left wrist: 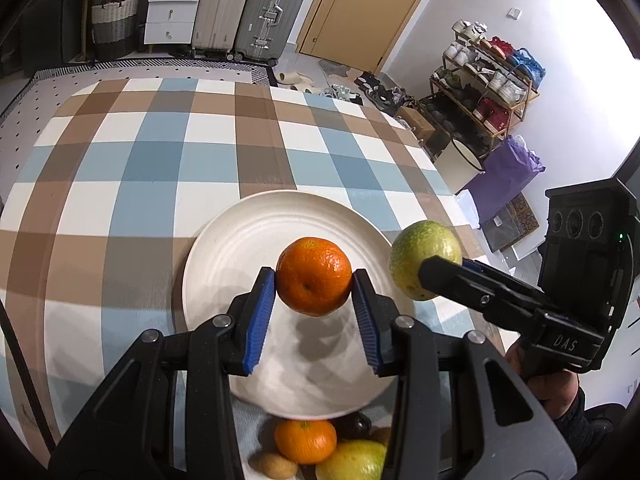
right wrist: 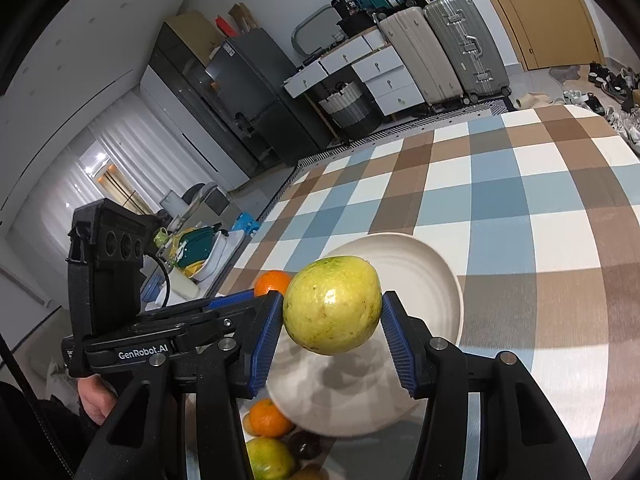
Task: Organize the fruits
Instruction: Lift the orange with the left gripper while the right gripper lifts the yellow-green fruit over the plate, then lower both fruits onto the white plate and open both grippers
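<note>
Near edge: loose fruit pile [left wrist: 320,452] on the table. My left gripper [left wrist: 314,292] pinches a round orange tangerine [left wrist: 314,276]; my right gripper [right wrist: 332,320] pinches a yellow-green guava-like fruit [right wrist: 332,304]. Both hang over the white ridged round plate [left wrist: 240,248] on the blue-brown checked tablecloth [left wrist: 160,152].

"DAS" marks the right gripper [left wrist: 404,276]; "GenRobot.AI" the left gripper [right wrist: 240,300].

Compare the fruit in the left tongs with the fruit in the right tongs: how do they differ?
The mandarin is orange with pebbled skin; the yellow-green fruit is smoother and faintly speckled. The mandarin looks rounder and smaller, the yellow-green fruit larger and more oval. Both are clamped between blue pads, the mandarin in the left tongs, the other in the right tongs, above the white plate.
</note>
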Tool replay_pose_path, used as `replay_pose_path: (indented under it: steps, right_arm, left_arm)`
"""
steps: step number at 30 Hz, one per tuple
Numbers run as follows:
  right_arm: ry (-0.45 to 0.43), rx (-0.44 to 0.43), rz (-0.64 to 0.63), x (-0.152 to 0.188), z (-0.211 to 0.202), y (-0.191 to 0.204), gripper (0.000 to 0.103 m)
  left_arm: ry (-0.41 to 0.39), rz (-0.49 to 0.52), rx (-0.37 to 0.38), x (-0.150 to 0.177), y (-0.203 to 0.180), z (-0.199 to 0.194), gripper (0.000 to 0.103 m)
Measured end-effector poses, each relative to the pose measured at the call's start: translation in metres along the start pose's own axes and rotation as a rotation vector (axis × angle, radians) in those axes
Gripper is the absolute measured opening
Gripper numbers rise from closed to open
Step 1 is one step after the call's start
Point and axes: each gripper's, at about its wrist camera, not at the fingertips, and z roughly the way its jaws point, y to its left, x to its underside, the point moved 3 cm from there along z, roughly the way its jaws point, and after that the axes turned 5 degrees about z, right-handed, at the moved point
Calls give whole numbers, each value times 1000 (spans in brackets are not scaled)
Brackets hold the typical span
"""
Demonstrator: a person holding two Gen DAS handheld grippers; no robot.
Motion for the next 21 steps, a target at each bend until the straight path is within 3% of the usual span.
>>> replay_pose_path:
  steps: [21]
  right_arm:
    - [89, 23, 52, -14, 56, -34, 51]
  left_arm:
    - [79, -9, -17, -17, 19, 61, 36]
